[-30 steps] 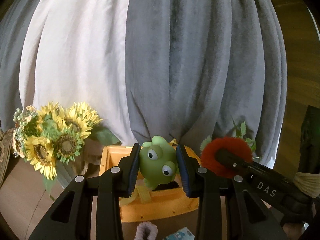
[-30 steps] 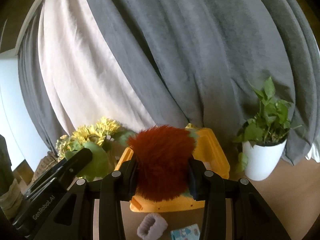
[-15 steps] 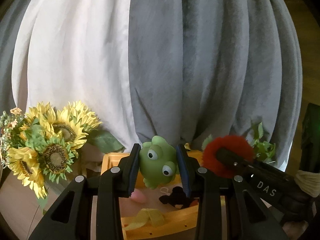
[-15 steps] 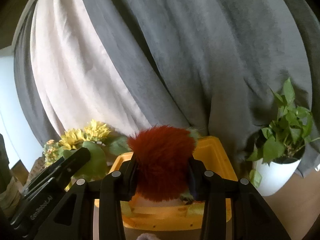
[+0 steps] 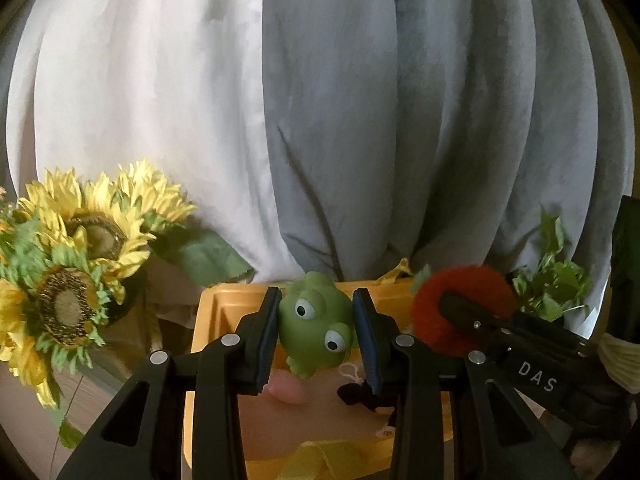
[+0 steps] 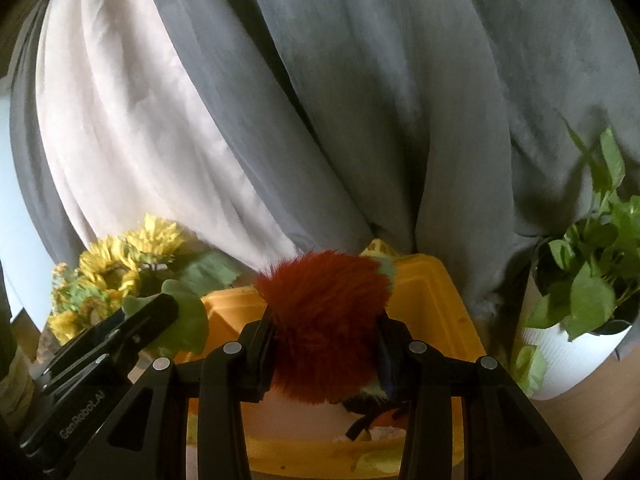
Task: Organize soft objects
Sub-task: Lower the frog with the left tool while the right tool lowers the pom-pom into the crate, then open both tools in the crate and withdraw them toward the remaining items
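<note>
Grippers both carry toys above the open yellow plastic bin [image 5: 208,320]. Left gripper [image 5: 316,332] clamps a green rubber frog with 2 bulging eyes [image 5: 316,328] between its blue-padded fingers [image 5: 267,336]. Right gripper [image 6: 326,340] squeezes a fluffy rust-red pom-pom [image 6: 324,320]. Inside the bin lie a pink soft piece [image 5: 286,388] and a black fabric item [image 5: 356,394]. Artificial sunflowers [image 5: 76,264] stand left of the bin, with grey and white curtains [image 5: 400,120] behind and a white potted plant [image 6: 576,312] to the right.

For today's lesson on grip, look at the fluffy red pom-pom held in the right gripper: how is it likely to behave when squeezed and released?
The red pom-pom bulges past the right gripper, so it probably compresses easily. Its long fur looks light and unlikely to break. Dropped into the yellow bin, it would likely land softly, perhaps rolling a little.
</note>
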Motion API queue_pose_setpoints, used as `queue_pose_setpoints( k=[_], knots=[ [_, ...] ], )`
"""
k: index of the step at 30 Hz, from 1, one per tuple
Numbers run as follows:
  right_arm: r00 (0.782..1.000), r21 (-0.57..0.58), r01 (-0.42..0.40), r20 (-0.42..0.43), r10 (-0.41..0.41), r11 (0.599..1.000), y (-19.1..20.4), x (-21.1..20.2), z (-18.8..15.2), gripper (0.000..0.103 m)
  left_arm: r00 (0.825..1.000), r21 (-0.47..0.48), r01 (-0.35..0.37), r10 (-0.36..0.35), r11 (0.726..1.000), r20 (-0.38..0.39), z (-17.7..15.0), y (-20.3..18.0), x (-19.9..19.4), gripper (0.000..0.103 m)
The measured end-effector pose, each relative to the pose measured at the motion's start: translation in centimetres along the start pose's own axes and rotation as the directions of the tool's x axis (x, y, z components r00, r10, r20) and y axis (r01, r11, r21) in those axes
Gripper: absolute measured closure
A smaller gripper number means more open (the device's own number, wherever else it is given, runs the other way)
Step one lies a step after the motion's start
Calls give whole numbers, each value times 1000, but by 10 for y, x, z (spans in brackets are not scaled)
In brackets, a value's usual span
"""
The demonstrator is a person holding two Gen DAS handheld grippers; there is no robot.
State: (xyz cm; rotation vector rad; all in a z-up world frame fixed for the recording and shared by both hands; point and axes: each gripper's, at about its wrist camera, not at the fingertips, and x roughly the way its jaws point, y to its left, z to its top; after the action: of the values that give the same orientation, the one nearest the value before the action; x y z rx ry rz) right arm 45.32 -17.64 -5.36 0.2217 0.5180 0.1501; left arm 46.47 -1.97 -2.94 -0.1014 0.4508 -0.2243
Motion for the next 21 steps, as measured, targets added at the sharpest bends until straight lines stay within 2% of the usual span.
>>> queue_pose_setpoints(
  k=[8, 10, 12, 15, 21],
  knots=[
    [999, -6, 27, -45, -27, 1000, -7, 24, -5, 61, 997, 8, 7, -6, 1000, -72, -8, 3, 30, 66],
    [998, 0, 30, -63, -30, 1000, -10, 31, -6, 58, 996, 3, 17, -16, 1000, -88, -9, 4, 35, 67],
    [996, 1, 37, -83, -37, 999, -12, 38, -7, 54, 996, 4, 15, -15, 1000, -93, -10, 4, 38, 59],
    [994, -9, 56, -95, -56, 998, -12, 42, -8, 44, 995, 7, 9, -8, 1000, -103, -12, 6, 39, 56],
    [992, 0, 82, -100, -82, 997, -17, 37, -8, 42, 994, 11, -9, 10, 1000, -113, -13, 2, 33, 49]
  ],
)
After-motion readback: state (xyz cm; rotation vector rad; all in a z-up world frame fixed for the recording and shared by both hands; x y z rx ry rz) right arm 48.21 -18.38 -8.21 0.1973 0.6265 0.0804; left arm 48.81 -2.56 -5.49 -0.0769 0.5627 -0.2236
